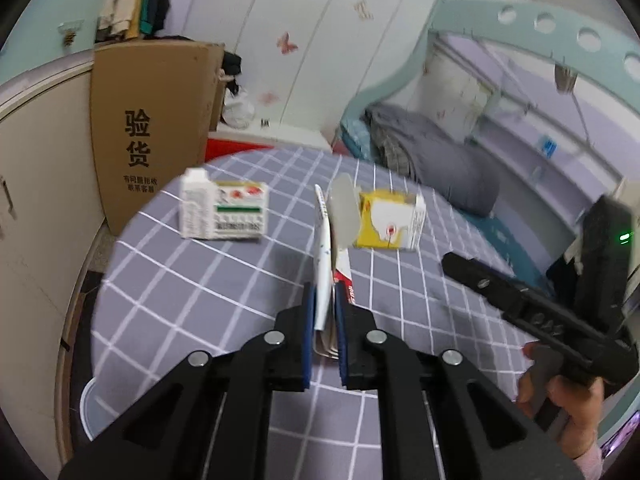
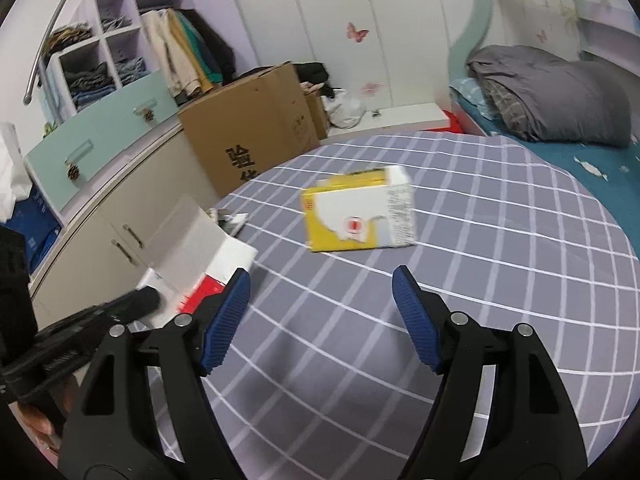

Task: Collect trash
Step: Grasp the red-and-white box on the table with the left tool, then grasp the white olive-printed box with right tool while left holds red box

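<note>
My left gripper [image 1: 323, 304] is shut on a flattened white and red carton [image 1: 326, 248] and holds it edge-on above the table; its grey flap sticks up. The same carton shows at the left of the right wrist view [image 2: 196, 256]. A yellow and white box [image 1: 390, 220] lies on the checked cloth beyond it and also shows in the right wrist view [image 2: 360, 212]. A white box with green stripes [image 1: 224, 210] stands at the far left of the table. My right gripper [image 2: 320, 316] is open and empty, low over the cloth, short of the yellow box.
The round table [image 2: 500, 280] has a grey checked cloth. A tall cardboard box [image 1: 148, 128] stands on the floor past the table's left edge, beside cupboards [image 2: 112, 184]. A bed with a grey duvet [image 2: 552, 92] lies to the right.
</note>
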The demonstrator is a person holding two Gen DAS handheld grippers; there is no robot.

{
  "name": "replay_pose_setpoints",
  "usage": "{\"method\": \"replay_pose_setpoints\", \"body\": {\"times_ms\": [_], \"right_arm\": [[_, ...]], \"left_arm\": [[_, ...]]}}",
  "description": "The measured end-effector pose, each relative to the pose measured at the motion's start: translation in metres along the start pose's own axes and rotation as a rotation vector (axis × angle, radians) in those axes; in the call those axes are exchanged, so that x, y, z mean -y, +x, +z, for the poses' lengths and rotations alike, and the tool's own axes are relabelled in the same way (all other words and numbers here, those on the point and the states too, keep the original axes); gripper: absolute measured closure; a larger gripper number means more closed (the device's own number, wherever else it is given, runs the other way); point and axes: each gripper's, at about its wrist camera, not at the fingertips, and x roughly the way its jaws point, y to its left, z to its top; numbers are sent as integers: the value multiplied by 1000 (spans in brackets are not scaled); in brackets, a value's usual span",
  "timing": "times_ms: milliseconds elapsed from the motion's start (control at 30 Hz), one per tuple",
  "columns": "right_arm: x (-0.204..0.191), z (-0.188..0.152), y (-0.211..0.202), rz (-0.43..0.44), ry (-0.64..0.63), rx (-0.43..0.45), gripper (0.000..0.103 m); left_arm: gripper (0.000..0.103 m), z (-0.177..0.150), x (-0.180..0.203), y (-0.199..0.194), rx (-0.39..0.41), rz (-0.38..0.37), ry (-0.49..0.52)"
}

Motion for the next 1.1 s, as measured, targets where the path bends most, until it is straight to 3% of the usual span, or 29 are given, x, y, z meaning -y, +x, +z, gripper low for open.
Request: {"method": "replay_pose_setpoints", "body": {"times_ms": [133, 300, 433, 667, 800, 867, 933, 1033, 1100], "right_arm": [[-29, 8, 16, 31, -50, -9, 30], [-63, 22, 49, 107, -84, -50, 30], [-77, 33, 86, 177, -57, -105, 31], [-82, 44, 136, 191, 18, -173, 33], [-83, 43, 149, 228, 41, -209, 54], [-85, 43, 154, 239, 40, -227, 74], [-89, 42, 156, 260, 31, -241, 88], [-105, 40, 143, 282, -18, -216, 100], [-126, 37, 133, 301, -63, -205, 100]], "left_arm": [[94, 6, -23, -32, 93, 12, -47], [94, 16, -57, -62, 196, 137, -97], [94, 18, -85, -73, 211, 187, -145], [94, 15, -125, -81, 213, 235, -195], [94, 15, -141, -81, 204, 242, -214], [94, 13, -146, -81, 201, 242, -223], [94, 12, -151, -81, 196, 239, -230], [94, 6, -157, -84, 192, 243, -235], [94, 4, -161, -88, 192, 250, -244]]}}
